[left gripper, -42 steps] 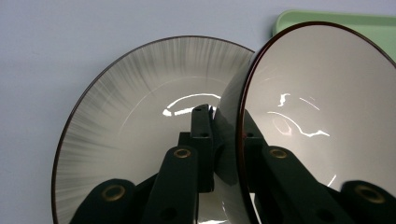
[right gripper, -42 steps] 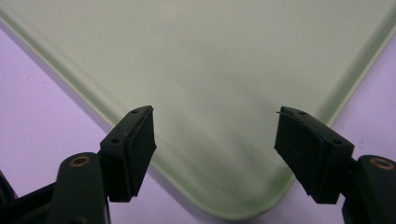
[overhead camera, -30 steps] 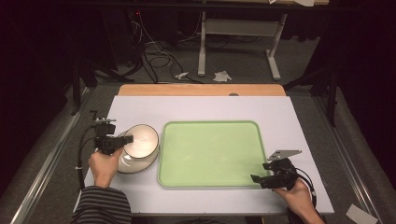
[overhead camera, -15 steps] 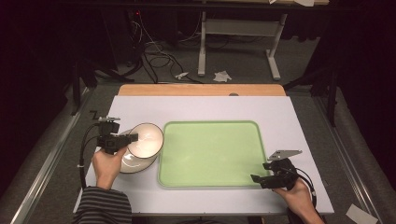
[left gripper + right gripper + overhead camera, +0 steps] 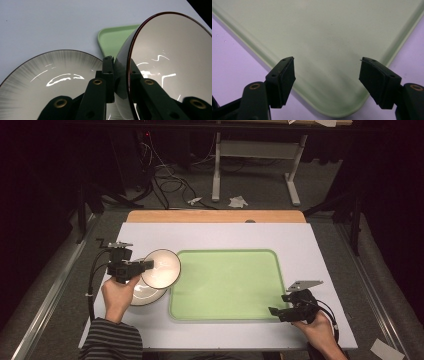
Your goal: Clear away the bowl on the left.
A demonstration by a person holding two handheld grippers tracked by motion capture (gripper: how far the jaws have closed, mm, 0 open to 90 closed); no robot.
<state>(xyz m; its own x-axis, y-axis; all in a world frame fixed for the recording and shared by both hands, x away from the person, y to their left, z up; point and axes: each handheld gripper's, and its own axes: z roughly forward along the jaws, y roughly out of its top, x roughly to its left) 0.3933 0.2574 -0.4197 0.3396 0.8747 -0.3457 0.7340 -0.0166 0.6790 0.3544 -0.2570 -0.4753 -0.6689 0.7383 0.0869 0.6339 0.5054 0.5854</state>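
At the near edge of the table (image 5: 310,245), the right gripper (image 5: 280,311) rested just off the near right corner of the green tray (image 5: 225,285), its jaws spread wide and holding nothing; in the right gripper view that rounded corner lay between and beyond the two black pads (image 5: 284,80). On the other side, the left gripper (image 5: 145,265) was clamped on the rim of the bowl (image 5: 161,268), one jaw inside and one outside the wall, as the left gripper view showed plainly. Compared with the pictures a second earlier, the bowl had risen off the plate (image 5: 142,295), tipped up so that its white interior faced the high camera, and shifted toward the tray's left edge; the plate remained on the table below and behind it, uncovered. The right gripper had not moved in that interval. This was judged to mean that the lift was complete and the carry toward the tray was in hand, the bowl being above the tray's left border but not yet set down. The tray surface beyond was bare, with room for the bowl anywhere on it.
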